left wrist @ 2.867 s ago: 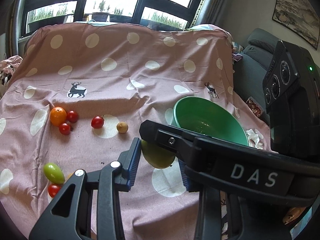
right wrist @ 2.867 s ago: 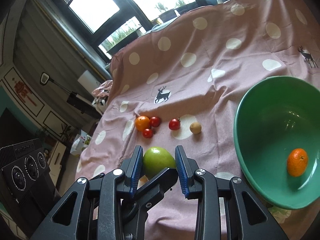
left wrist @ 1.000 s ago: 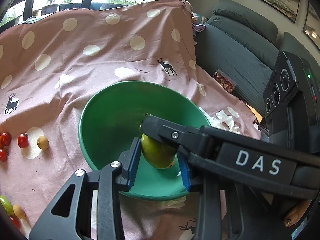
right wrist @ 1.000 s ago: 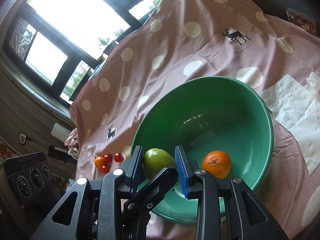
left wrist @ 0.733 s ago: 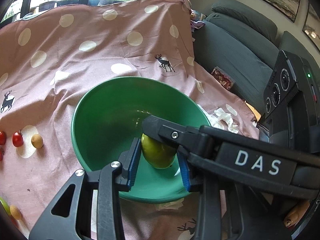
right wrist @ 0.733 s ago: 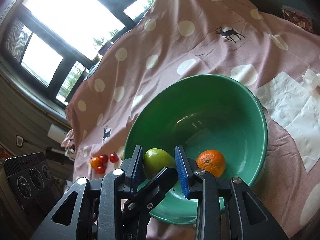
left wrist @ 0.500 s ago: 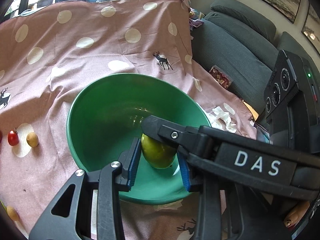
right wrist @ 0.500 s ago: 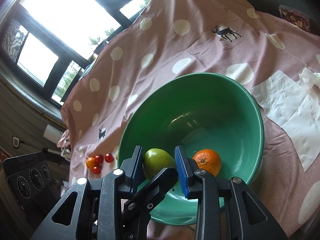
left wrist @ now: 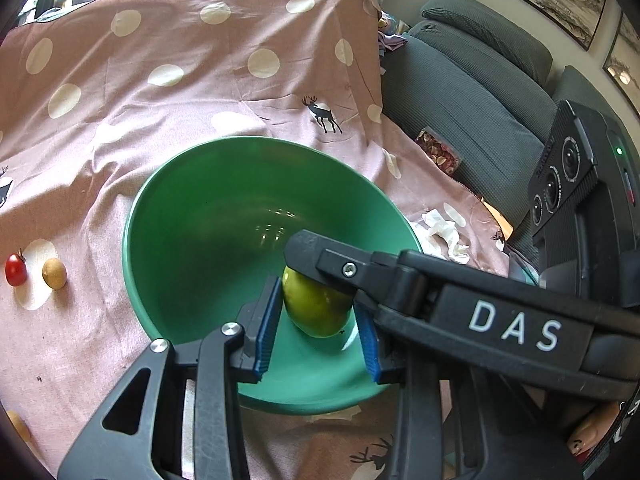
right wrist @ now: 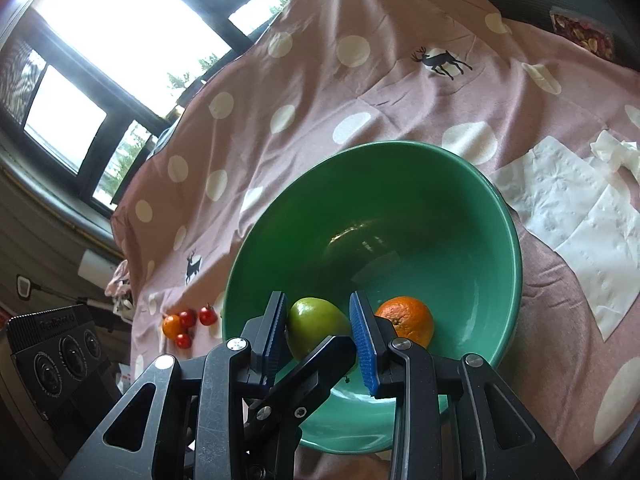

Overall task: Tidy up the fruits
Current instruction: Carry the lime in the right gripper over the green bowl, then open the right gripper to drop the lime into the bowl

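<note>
Both hand-held grippers meet at one green fruit (right wrist: 316,326) above the green bowl (right wrist: 500,216). Right hand-held gripper (right wrist: 318,336): blue pads pinching the fruit. Left hand-held gripper (left wrist: 318,324): jaws spread around the same fruit, one pad apart from it. An orange (right wrist: 406,318) lies inside the bowl. Cherry tomatoes (right wrist: 192,320) lie on the dotted cloth (right wrist: 360,92) toward its window edge.

Right claw (right wrist: 320,334) gripping green fruit (right wrist: 314,330) over green bowl (right wrist: 472,184), orange (right wrist: 406,320) inside, tomatoes (right wrist: 192,322) w/ small orange beyond
</note>
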{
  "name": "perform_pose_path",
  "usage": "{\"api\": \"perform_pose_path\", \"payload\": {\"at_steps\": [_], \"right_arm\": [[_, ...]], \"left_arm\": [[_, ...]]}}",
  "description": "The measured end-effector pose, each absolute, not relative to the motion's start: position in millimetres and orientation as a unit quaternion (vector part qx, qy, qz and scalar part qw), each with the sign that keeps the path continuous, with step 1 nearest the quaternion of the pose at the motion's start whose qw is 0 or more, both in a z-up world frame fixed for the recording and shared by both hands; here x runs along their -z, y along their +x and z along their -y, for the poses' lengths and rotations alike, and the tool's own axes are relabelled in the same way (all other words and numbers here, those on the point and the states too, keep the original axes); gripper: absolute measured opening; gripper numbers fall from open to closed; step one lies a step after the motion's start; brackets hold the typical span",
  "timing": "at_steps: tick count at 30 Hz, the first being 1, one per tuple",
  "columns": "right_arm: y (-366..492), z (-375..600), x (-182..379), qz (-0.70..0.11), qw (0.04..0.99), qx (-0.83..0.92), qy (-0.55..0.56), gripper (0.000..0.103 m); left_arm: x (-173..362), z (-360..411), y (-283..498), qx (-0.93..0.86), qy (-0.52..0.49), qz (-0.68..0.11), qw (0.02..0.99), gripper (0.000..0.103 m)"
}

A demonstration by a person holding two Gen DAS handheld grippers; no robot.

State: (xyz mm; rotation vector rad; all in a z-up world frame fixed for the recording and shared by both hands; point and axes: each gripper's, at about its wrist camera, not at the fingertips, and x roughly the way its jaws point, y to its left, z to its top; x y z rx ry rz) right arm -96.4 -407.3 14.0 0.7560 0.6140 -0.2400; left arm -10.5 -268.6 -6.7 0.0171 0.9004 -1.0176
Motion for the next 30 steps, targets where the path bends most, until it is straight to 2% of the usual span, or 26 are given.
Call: {"api": "perform_pose_path", "payload": {"at_steps": [30], "right_arm": [[-95.9,410.5,-9.3,-0.299,0.875,0.119,0.36,0.035]], "left_arm": [[9.4,267.2,-9.9,0.466,0.006,-0.42,0.779,0.033]]}}
